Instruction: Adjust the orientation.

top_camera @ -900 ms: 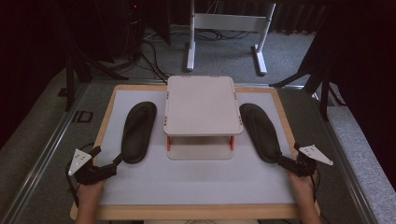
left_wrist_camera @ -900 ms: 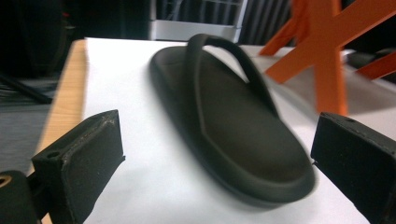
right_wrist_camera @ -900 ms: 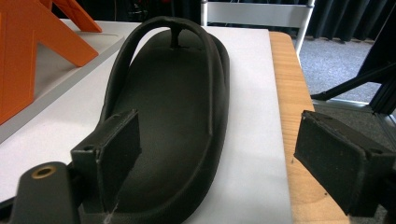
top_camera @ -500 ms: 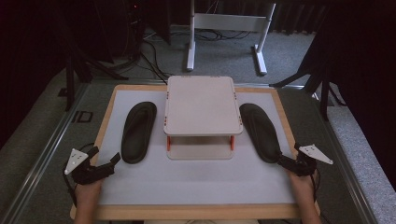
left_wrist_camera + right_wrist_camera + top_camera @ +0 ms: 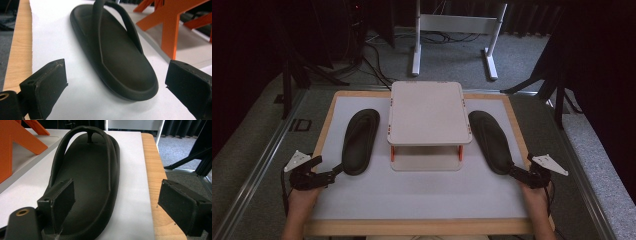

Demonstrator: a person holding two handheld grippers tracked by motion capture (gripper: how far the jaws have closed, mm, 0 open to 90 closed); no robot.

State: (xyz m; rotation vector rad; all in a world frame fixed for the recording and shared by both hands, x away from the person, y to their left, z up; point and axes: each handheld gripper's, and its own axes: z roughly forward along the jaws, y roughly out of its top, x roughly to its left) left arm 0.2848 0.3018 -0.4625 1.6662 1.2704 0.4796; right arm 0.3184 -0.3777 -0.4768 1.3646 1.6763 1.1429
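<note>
Two black flip-flops lie on the white mat, one on each side of a raised white stand (image 5: 428,112). The left flip-flop (image 5: 360,141) has its heel just ahead of my left gripper (image 5: 332,174). In the left gripper view that heel (image 5: 130,80) sits in front of the wide gap of the open gripper (image 5: 116,82), untouched. My right gripper (image 5: 515,173) is at the heel of the right flip-flop (image 5: 490,141). In the right gripper view it (image 5: 120,202) stands open, one pad over the sole (image 5: 87,177) and the other out over the wooden rim.
The stand has orange legs (image 5: 172,27) (image 5: 15,145) and a lower shelf, close to each flip-flop's inner side. A wooden frame (image 5: 422,227) borders the mat. Beyond the table are a grey floor, cables and a white metal frame (image 5: 452,30).
</note>
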